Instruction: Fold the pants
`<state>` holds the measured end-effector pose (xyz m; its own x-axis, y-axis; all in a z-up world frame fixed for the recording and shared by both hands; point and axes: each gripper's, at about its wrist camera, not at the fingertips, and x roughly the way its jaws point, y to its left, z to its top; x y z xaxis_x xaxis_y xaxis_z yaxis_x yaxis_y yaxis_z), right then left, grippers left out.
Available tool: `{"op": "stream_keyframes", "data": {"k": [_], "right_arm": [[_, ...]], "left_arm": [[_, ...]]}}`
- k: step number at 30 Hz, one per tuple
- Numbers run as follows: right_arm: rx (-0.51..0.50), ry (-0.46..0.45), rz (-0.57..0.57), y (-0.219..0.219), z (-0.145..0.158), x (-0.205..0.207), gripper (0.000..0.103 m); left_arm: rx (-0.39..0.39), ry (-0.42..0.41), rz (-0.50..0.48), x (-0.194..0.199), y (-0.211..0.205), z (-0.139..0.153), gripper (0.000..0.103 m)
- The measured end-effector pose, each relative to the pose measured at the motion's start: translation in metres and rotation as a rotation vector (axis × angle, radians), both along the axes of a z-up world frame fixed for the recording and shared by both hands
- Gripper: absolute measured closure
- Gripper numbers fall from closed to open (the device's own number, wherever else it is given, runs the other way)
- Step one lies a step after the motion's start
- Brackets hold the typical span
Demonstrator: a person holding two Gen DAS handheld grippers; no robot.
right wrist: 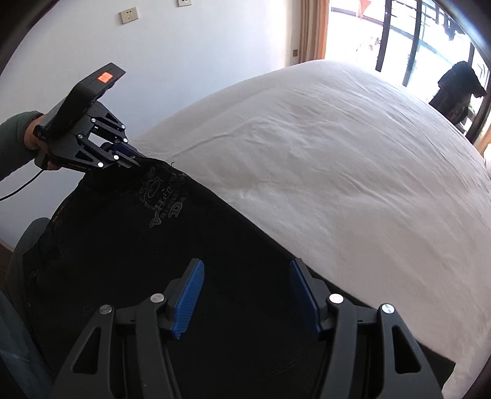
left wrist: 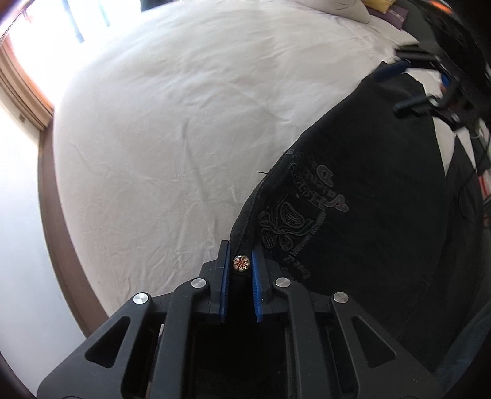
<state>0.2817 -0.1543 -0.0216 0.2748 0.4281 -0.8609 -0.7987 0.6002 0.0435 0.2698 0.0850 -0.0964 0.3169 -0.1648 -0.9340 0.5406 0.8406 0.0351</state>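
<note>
A bedroom, by everything I can see from both wrist cameras.

I'm looking across a wide bed point(right wrist: 353, 159) dressed in a creased white sheet, with pillows point(left wrist: 353, 9) piled at its far end. A plain white wall point(right wrist: 199, 55) carries two sockets point(right wrist: 128, 14), a beige curtain point(right wrist: 313, 27) hangs beside a bright glass door point(right wrist: 399, 40), and dark clothes point(right wrist: 457, 92) are draped near it.

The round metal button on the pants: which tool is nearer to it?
Left. The left tool is clamped on the black pants with the button between its fingers; the right tool hangs open farther along the fabric.
</note>
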Motion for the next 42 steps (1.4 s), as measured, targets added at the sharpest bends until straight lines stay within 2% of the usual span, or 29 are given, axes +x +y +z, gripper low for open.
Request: {"op": "stream_keyframes", "data": {"k": [3, 8, 12, 17, 20, 23, 25, 27, 29, 35, 42], "right_arm": [[-0.044, -0.005, 0.044, 0.016, -0.002, 0.01, 0.053], [-0.113, 0.016, 0.119, 0.041, -0.013, 0.023, 0.055], [-0.192, 0.027, 0.172, 0.051, -0.028, 0.026, 0.055], [-0.219, 0.053, 0.173, 0.05, -0.038, 0.035, 0.056], [-0.233, 0.071, 0.197, 0.054, -0.043, 0.036, 0.068], [-0.256, 0.074, 0.222, 0.061, -0.049, 0.036, 0.074], [-0.249, 0.081, 0.224, 0.062, -0.05, 0.038, 0.079], [-0.238, 0.083, 0.23, 0.062, -0.049, 0.037, 0.089], [-0.233, 0.075, 0.233, 0.061, -0.047, 0.035, 0.093], [-0.176, 0.029, 0.162, 0.058, -0.036, 0.025, 0.096], [-0.091, -0.012, 0.082, 0.058, -0.022, -0.011, 0.096]], "left_arm": [[0.011, -0.071, -0.014, -0.019, -0.007, 0.01, 0.092], [0.026, -0.17, -0.031, -0.046, -0.007, 0.028, 0.092], [0.01, -0.193, -0.026, -0.068, -0.001, 0.037, 0.092], [0.012, -0.204, -0.041, -0.075, -0.008, 0.037, 0.092], [0.003, -0.203, -0.04, -0.078, -0.009, 0.037, 0.092], [0.0, -0.207, -0.045, -0.076, -0.013, 0.035, 0.092], [0.003, -0.211, -0.048, -0.079, -0.014, 0.036, 0.092], [0.004, -0.211, -0.047, -0.08, -0.015, 0.037, 0.092], [0.002, -0.211, -0.042, -0.074, -0.016, 0.034, 0.093], [-0.015, -0.225, -0.017, -0.081, -0.02, 0.04, 0.093], [-0.043, -0.233, -0.016, -0.104, -0.033, 0.053, 0.093]]}}
